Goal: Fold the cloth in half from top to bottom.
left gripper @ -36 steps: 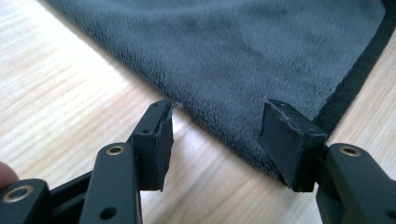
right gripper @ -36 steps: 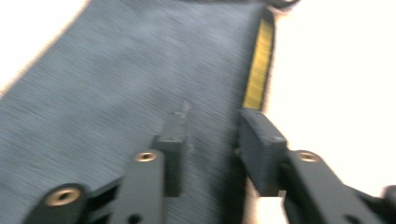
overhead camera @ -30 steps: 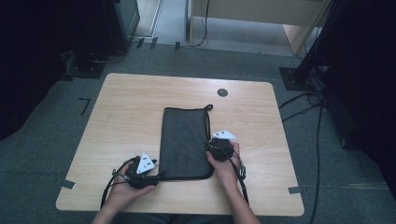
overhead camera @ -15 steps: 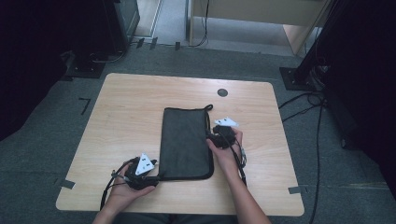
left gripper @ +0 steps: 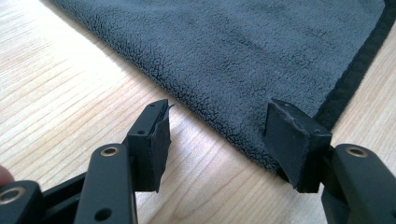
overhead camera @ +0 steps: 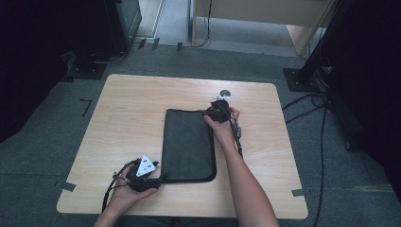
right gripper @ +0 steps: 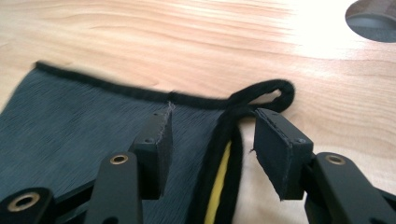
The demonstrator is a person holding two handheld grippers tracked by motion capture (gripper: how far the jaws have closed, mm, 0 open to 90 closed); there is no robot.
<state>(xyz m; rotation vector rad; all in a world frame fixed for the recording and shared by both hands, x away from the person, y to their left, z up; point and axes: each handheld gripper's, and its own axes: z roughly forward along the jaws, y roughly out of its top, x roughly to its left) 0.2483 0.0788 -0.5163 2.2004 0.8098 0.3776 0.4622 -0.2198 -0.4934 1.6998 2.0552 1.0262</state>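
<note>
On the wooden table (overhead camera: 132,118), the grey cloth's (overhead camera: 187,142) far corner seemingly sits between the released right claw (right gripper: 212,135).

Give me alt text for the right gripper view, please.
The right gripper has its open black jaws straddling the far corner of a dark grey cloth, where a black hanging loop lies on the wooden table. A yellow layer peeks from the cloth's edge.

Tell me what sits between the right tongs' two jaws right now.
In the right gripper view, the open right tongs straddle the dark cloth's far corner: its black bound edge with a yellow strip showing inside. The jaws are not closed.
</note>
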